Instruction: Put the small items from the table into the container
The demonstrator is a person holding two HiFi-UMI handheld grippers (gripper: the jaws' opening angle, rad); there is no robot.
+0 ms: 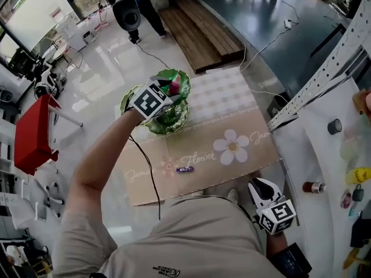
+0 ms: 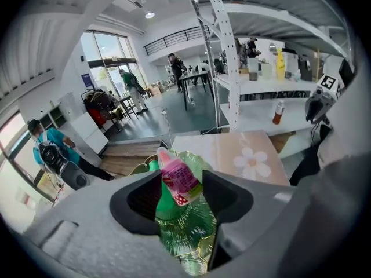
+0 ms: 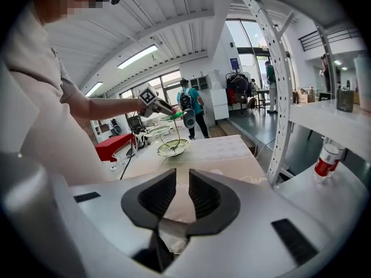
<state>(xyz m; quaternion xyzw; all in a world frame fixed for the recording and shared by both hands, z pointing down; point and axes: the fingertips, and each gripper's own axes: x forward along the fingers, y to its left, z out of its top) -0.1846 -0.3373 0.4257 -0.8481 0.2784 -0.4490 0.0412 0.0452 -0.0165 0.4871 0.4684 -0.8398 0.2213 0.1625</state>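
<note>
The small bottle (image 2: 179,181) is clenched in the left tongs (image 2: 181,194) over the green tiered dish (image 1: 168,122). It is best lowered close to a bowl before release, so no bounce-out is risked. The right tongs (image 3: 177,197) are held narrowly parted, empty.

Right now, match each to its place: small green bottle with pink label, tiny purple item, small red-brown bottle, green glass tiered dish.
1 small green bottle with pink label
2 tiny purple item
3 small red-brown bottle
4 green glass tiered dish

A far end of the beige flower-printed mat
B white table at the right
C gripped by the left gripper
D near part of the mat

Pairs: 1-C, 2-D, 3-B, 4-A
</note>
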